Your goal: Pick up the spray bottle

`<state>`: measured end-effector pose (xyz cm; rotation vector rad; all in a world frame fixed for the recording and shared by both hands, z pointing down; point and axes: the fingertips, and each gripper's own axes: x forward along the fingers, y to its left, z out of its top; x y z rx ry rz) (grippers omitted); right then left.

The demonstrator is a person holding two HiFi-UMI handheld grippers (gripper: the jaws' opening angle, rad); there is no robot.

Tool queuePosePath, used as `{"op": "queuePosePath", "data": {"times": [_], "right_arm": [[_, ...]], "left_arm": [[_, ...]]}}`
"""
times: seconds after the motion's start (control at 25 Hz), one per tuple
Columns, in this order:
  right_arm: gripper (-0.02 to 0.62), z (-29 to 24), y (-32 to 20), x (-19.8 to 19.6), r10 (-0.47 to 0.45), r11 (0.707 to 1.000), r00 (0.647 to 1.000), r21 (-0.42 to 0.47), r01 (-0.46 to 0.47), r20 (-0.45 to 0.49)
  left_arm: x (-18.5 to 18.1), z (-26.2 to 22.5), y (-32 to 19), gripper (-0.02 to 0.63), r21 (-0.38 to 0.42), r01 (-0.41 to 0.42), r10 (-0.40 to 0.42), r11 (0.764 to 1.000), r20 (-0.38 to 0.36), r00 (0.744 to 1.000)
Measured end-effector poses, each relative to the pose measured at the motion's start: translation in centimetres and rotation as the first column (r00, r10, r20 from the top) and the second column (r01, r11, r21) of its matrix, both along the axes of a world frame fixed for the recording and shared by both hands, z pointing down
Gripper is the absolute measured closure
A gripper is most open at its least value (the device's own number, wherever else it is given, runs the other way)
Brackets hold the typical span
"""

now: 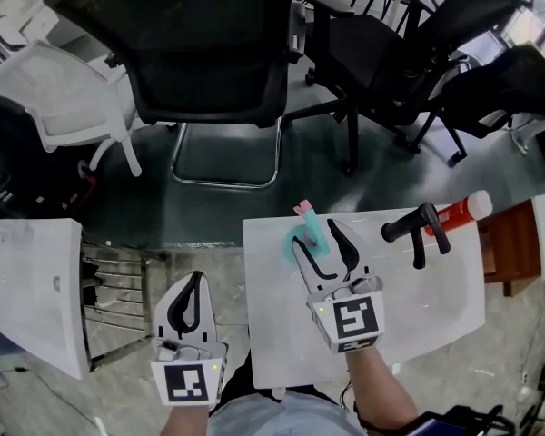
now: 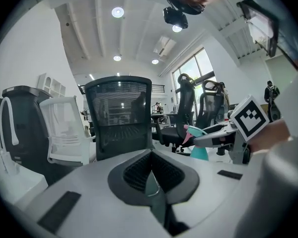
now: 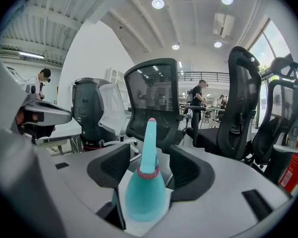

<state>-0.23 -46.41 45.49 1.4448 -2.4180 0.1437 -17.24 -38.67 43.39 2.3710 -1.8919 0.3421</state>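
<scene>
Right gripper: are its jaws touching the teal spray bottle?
Cannot tell. In the right gripper view the spray bottle stands between the right gripper's open jaws; a gap shows on one side, its body overlaps the other.

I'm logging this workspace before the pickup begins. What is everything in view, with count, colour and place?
spray bottle: one, teal with pink trigger, upright on the white table, between the right claw's jaws
bottle: one, red with white cap, at the table's far right corner
handled tool: one, black, on the table right of the spray bottle; type unclear
white table: one, white, in front of the person
second table: one, white, at left
office chairs: at least three, black, beyond the tables
white chair: one, white, far left
left claw: one, white and black, jaws together, empty, left of the white table
right claw: one, white and black, jaws apart around the spray bottle, not pressing it
</scene>
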Motion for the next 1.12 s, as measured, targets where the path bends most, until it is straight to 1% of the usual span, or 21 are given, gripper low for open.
{"op": "queuePosePath", "data": {"times": [0.32, 0.44, 0.72, 1.0, 1.12], "right_arm": [[0.351, 1.0, -1.2, -1.0, -0.022, 1.000, 1.000, -0.016, 0.022, -0.003], [0.365, 1.4, -1.4, -0.9, -0.033, 0.999, 0.999, 0.009, 0.033, -0.012], [0.385, 1.7, -1.6, -0.8, -0.045, 0.999, 0.999, 0.029, 0.045, -0.024], [0.416, 1.9, -1.5, -1.0, -0.040, 0.999, 0.999, 0.006, 0.040, -0.022], [0.423, 1.9, -1.4, -1.2, -0.030, 0.999, 0.999, -0.024, 0.029, -0.021]], "left_arm": [[-0.6, 0.8, -1.2, 0.588, -0.015, 0.008, -0.008, 1.000, -0.007, 1.000], [-0.4, 1.0, -1.4, 0.588, -0.015, 0.004, -0.004, 1.000, -0.006, 1.000], [0.2, 1.1, -1.7, 0.588, -0.016, -0.014, 0.014, 1.000, -0.006, 1.000], [-0.1, 1.2, -1.8, 0.588, -0.018, -0.013, 0.013, 1.000, 0.000, 1.000], [-0.2, 1.3, -1.7, 0.588, -0.021, -0.007, 0.006, 1.000, -0.004, 1.000]]}}
